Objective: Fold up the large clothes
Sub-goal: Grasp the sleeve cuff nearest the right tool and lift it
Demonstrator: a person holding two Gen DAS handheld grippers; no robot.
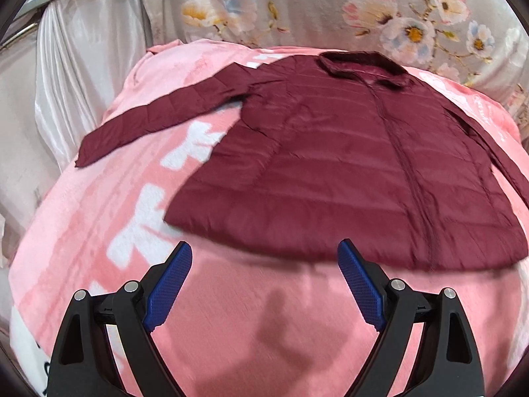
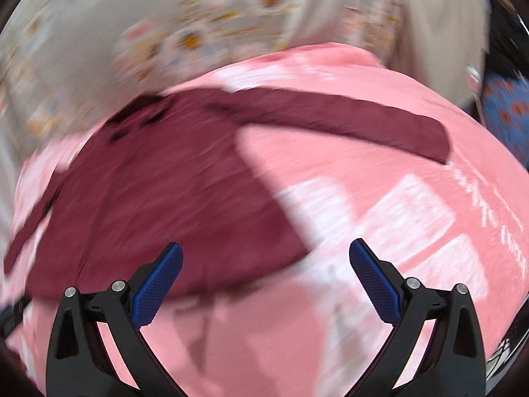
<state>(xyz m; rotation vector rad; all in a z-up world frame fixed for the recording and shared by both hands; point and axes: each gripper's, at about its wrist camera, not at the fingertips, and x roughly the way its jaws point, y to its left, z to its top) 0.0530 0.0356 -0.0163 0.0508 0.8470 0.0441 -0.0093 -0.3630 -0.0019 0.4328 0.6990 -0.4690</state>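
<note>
A maroon quilted jacket (image 1: pixel 347 172) lies flat, front up, on a pink blanket (image 1: pixel 231 314). Its collar (image 1: pixel 360 66) points away and its left sleeve (image 1: pixel 158 115) stretches out to the left. My left gripper (image 1: pixel 264 251) is open and empty, just above the blanket in front of the jacket's hem. In the blurred right wrist view the jacket (image 2: pixel 158 198) fills the left and its other sleeve (image 2: pixel 347 119) stretches to the right. My right gripper (image 2: pixel 264 251) is open and empty over the hem's right corner.
The pink blanket (image 2: pixel 363 330) has white patterns and covers a bed. A grey floral cloth (image 1: pixel 330 6) lies behind the jacket. A white satin curtain (image 1: pixel 82 66) hangs at the left. A blue patterned cloth (image 2: pixel 506 109) shows at the far right.
</note>
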